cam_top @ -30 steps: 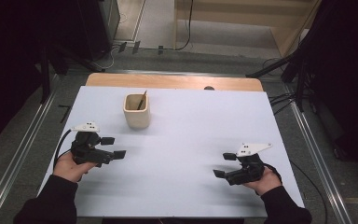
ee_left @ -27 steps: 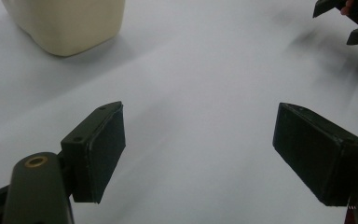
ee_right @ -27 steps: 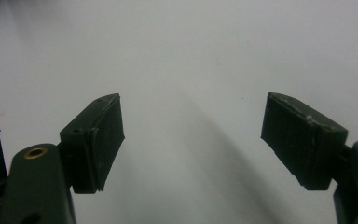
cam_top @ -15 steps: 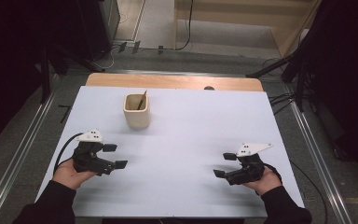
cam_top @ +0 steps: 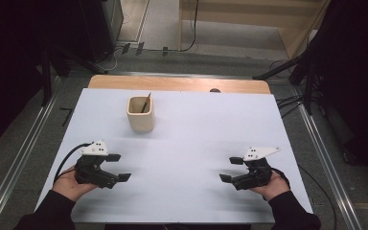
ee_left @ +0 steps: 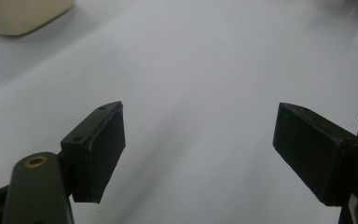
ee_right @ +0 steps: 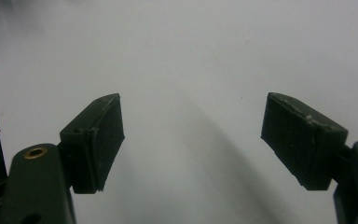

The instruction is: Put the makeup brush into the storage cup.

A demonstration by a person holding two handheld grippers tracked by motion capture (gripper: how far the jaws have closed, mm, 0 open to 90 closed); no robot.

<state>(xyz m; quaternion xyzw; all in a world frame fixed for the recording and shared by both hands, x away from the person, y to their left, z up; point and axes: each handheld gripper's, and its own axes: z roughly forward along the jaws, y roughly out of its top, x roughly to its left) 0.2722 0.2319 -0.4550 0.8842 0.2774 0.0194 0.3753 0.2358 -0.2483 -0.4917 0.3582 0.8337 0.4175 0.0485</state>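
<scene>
We see the white table (cam_top: 191, 143) spread across the high view, its wooden far edge bare. On its far left part stands a cream cup (cam_top: 140, 114), upright, with a thin dark stick (cam_top: 146, 102) leaning inside it against the rim. In the left gripper view a corner of the cup (ee_left: 23, 14) sits at the upper left, well apart from the jaws. At the near left our left hand (cam_top: 69, 184), in a dark sleeve, holds the left gripper (cam_top: 116, 166) low over the table, pointed toward the middle, jaws spread wide with nothing between them. At the near right our right hand (cam_top: 270, 184) holds the right gripper (cam_top: 230, 169) likewise, pointed inward, jaws released and bare.
</scene>
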